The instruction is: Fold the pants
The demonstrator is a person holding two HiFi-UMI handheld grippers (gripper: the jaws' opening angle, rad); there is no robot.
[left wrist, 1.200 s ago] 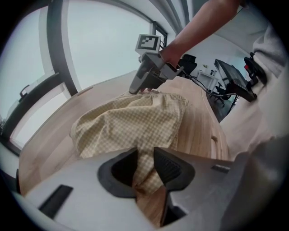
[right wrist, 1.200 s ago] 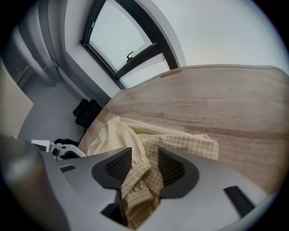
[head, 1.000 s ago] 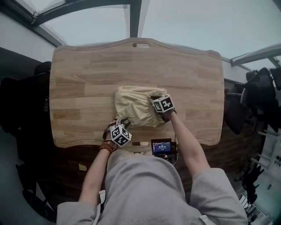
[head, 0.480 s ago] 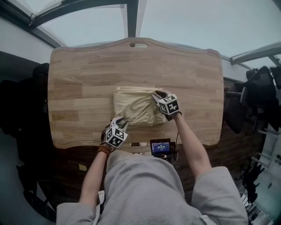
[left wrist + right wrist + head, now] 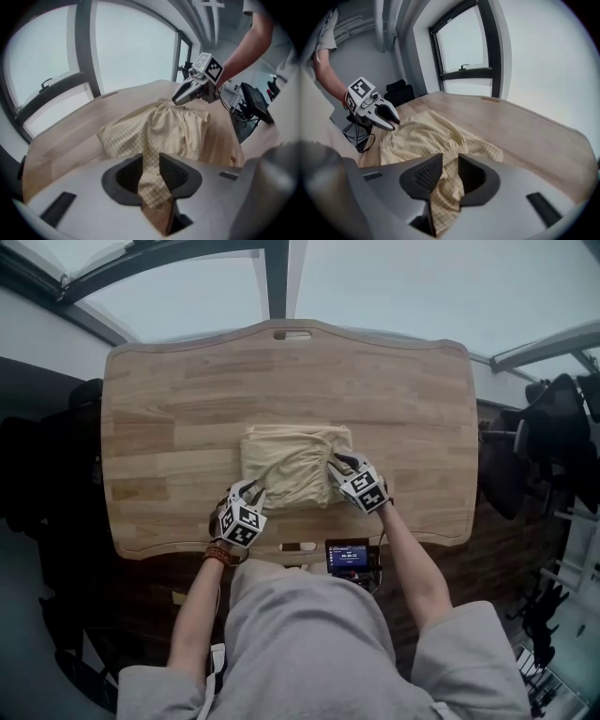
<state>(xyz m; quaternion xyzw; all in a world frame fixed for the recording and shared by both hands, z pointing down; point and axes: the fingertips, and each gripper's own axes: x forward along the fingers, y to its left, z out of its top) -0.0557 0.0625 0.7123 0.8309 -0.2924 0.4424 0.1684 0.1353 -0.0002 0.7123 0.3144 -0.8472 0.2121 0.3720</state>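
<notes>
Pants lie as a compact folded bundle on the worktop, towards its front edge. Both near corners are drawn up off the wood, in my judgement so the front edge can be carried over for a further fold. Left tongs: about half parted, clamped on a strip of the checked cloth at the near left corner. Right tongs: jaws have just been opening, with bunched cloth between them; the pads appear to bear on it, firmness uncertain
</notes>
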